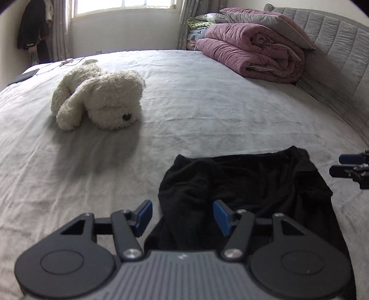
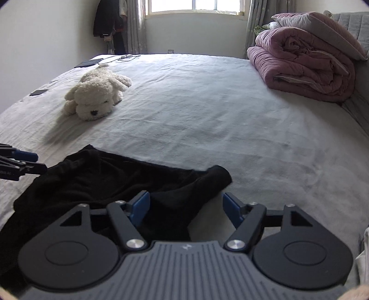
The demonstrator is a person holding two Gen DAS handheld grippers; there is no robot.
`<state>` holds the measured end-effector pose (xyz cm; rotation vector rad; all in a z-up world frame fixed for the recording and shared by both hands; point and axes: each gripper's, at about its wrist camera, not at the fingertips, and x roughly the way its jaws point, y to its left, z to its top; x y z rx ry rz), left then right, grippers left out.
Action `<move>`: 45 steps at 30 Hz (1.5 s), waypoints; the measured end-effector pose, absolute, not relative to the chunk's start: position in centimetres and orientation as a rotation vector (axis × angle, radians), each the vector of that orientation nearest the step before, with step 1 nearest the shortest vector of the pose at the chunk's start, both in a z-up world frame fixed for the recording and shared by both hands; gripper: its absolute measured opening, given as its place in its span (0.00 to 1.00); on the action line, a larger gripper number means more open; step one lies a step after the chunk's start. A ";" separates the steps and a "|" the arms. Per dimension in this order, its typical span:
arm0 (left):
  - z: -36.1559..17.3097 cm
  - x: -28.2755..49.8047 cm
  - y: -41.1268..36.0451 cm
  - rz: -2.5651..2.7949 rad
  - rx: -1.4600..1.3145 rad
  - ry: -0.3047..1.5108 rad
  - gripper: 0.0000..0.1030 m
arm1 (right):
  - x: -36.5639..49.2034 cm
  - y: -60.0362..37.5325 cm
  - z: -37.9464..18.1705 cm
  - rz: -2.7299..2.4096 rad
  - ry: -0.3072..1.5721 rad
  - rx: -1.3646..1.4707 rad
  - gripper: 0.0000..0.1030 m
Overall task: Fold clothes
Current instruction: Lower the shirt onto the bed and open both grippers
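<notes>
Presently catalogued, item by item:

Garment: a black, soft, crumpled cloth garment (image 1: 249,184) is laid flat on the near part of the bed; its kind cannot be told. A rounded corner (image 2: 216,177) is seen turned toward the right side.

Bed surface: a pale grey, wrinkled bedsheet (image 1: 196,110) is spread beneath the garment.

Left gripper: the black two-finger gripper with blue pads (image 1: 182,215) is held with its jaws apart, over the garment's near left edge; one pad (image 1: 221,217) is seen above the black cloth, the other above the sheet. Nothing is clamped.

Right gripper: the matching black gripper with blue pads (image 2: 185,207) is held with its jaws apart at the garment's near right edge; nothing is clamped. Whether the cloth is touched cannot be told.

Cross-view: each gripper's fingertips are seen at the frame edge of the other's view, just beside the garment (image 1: 346,165) (image 2: 25,162).

Plush toy: a cream, fluffy stuffed dog (image 1: 99,92) is laid on the sheet, well apart from the garment.

Bedding: a folded mauve quilt (image 1: 251,53) is stacked against the grey padded headboard (image 1: 341,50), with a pillow (image 1: 272,23) set on top.

Window: a bright window (image 2: 193,7) is set in the far wall.
</notes>
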<state>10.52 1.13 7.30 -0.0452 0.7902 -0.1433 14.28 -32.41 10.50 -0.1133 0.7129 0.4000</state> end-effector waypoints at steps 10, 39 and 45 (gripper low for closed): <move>4.6 13.7 1.7 -0.097 -0.057 0.779 0.66 | 14.9 -28.6 6.2 0.447 0.707 -0.259 0.71; 8.9 18.2 9.9 0.021 -0.108 0.607 0.05 | 20.0 -34.6 9.6 0.184 0.488 -0.123 0.04; 11.8 20.2 8.9 0.037 -0.045 0.511 0.06 | 18.8 -34.9 11.8 0.173 0.291 -0.094 0.04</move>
